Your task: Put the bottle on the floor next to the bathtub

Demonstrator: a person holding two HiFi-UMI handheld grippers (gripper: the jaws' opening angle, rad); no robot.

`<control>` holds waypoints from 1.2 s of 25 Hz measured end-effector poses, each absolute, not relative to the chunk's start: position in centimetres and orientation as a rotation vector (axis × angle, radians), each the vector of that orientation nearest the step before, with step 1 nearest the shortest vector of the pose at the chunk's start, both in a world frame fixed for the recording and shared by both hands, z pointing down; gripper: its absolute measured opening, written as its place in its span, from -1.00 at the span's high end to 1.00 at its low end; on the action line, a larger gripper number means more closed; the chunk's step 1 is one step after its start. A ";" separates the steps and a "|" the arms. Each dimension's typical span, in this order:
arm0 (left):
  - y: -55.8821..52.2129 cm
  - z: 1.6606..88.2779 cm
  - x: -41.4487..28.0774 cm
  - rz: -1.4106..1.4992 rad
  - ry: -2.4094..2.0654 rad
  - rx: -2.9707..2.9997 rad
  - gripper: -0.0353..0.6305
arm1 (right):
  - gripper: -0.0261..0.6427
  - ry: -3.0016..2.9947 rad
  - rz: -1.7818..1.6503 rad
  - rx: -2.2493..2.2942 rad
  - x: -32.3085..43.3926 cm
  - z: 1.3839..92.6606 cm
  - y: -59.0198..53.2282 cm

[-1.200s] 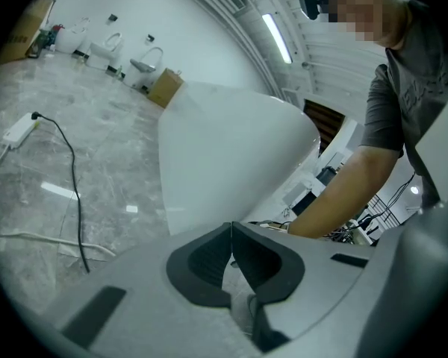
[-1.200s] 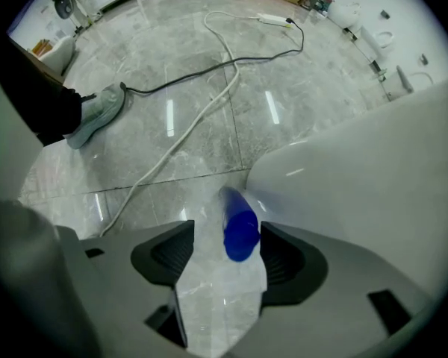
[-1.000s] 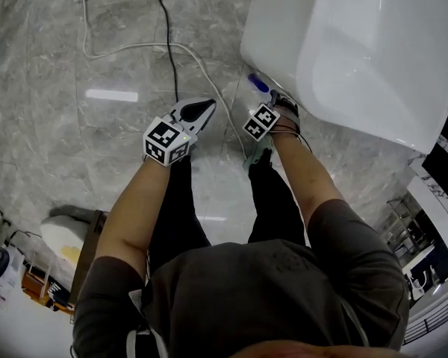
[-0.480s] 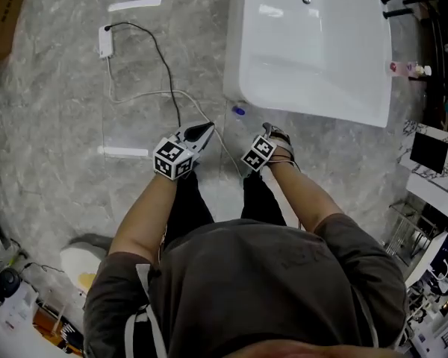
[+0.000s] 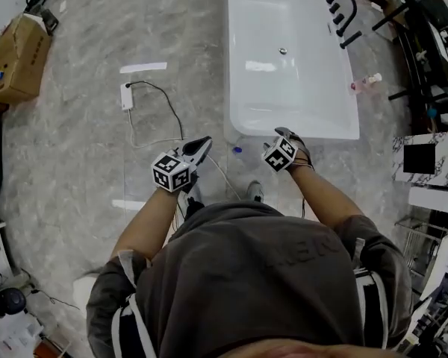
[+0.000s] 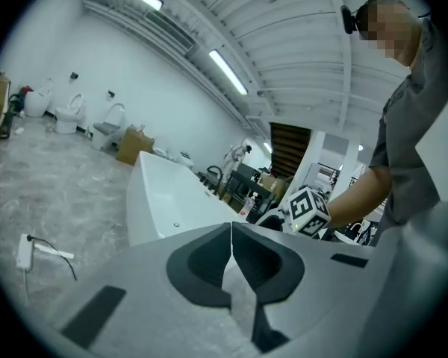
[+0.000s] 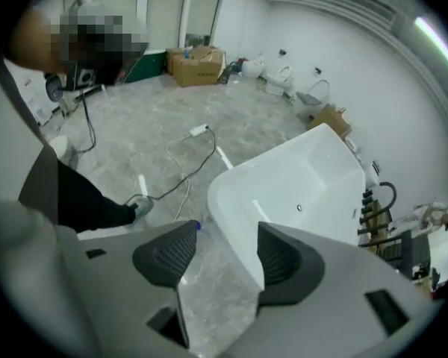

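- The left gripper [image 5: 203, 142] is closed: in the left gripper view [image 6: 231, 233] its two dark pads meet along one line with nothing caught between them.
- The right gripper [image 5: 284, 132] has its jaws apart and closing. In the right gripper view [image 7: 220, 253] the gap between the ribbed pads holds nothing, only floor and tub edge beyond.
- Both grippers are held up in front of the person at about the same height, the left one over the floor [image 5: 75, 148] and the right one near the bathtub's near end.
- The bottle [image 5: 237, 150], clear with a blue cap, is on the grey marbled floor, just beside the near end wall of the bathtub [image 5: 233, 58], between the two grippers as seen from the head view. Neither gripper touches it. From the right gripper view only its blue cap [image 7: 198, 225] peeks out beside the left pad. I cannot tell whether it stands or lies.
- One shoe [image 5: 255, 192] of the person is planted on the floor near the bottle.
- Farther off, a black cable [image 5: 178, 115] runs across the floor to a white adapter [image 5: 127, 96].
- A cardboard box [image 5: 19, 54] sits well away to the left, and a black tap [image 5: 342, 12] stands at the tub's far right side.
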State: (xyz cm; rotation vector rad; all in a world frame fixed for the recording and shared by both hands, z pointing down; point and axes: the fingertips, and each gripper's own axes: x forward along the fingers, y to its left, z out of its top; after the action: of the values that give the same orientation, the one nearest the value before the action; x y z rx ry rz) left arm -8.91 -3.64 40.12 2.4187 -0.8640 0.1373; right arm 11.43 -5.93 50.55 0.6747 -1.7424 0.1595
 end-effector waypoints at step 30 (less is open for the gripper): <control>-6.8 12.5 -9.0 -0.077 -1.073 2.774 0.87 | 0.94 -2.883 0.306 1.064 12.6 13.8 -11.2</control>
State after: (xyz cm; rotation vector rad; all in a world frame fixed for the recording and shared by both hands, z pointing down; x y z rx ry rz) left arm -9.03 -6.79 12.48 2.7741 -1.0732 -0.0768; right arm 12.63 -11.22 13.79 1.0640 -2.8828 0.3062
